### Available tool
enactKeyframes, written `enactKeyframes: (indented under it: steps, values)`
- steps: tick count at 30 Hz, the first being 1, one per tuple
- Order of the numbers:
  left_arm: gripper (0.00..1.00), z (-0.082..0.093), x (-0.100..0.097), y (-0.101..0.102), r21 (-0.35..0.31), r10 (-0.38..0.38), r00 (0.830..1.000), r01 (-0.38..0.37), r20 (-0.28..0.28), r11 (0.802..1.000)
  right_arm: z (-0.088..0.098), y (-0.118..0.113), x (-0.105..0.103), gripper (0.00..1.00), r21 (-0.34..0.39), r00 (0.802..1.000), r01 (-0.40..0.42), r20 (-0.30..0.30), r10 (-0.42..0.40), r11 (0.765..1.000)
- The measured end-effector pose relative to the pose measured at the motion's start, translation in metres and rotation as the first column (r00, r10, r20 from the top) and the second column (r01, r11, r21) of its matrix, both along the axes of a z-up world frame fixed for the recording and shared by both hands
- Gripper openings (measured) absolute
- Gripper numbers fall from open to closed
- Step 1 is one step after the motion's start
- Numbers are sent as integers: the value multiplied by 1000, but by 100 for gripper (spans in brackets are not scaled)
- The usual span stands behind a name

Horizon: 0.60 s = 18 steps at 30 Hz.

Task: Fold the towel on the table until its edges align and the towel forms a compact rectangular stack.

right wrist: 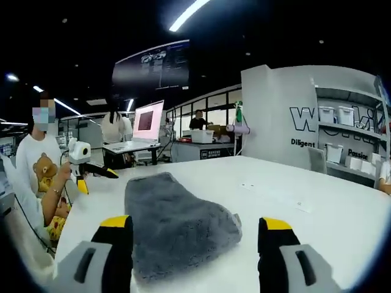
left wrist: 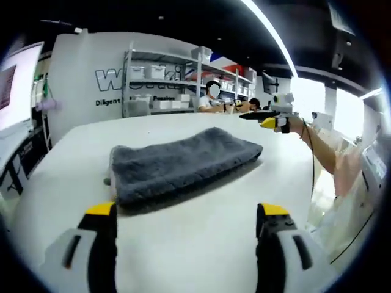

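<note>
The white desk (left wrist: 201,244) is seen spread wide, and near its middle the grey towel (left wrist: 180,162) lies already folded into a thick, long stack, flat on the desk. Its edges look roughly matched, though one end is seen rounded and a corner pokes out in the right gripper view, so a tidying fold may be judged left. The left claw (left wrist: 186,213) is held wide and empty short of the towel; the right claw (right wrist: 194,229) is likewise wide, nothing gripped
</note>
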<state>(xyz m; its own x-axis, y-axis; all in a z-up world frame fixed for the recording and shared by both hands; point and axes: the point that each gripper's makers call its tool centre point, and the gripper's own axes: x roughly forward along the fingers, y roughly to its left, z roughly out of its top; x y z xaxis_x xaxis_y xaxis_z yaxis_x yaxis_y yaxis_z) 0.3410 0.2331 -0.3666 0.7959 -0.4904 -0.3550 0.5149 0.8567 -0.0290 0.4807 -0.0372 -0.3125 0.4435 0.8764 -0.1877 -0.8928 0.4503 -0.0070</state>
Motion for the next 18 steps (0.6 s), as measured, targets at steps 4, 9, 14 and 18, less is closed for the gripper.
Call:
enactKeyframes:
  steps: [4, 9, 14, 18]
  values:
    - [99, 0, -1, 2, 5, 7, 1000, -7, -4, 1000, 1, 22, 2, 85, 15, 999, -54, -1, 54, 998]
    - [99, -4, -4, 1, 20, -2, 1000, 2, -15, 1000, -5, 48, 1, 77, -25, 991, -129, 31, 130, 991]
    - [99, -15, -7, 4, 64, -1, 999, 5, -54, 998, -32, 57, 4, 70, -109, 988, -152, 14, 155, 982]
    - [99, -13, -7, 5, 49, 1, 999, 1, -52, 999, -58, 52, 11, 70, -185, 988, -151, -16, 151, 971]
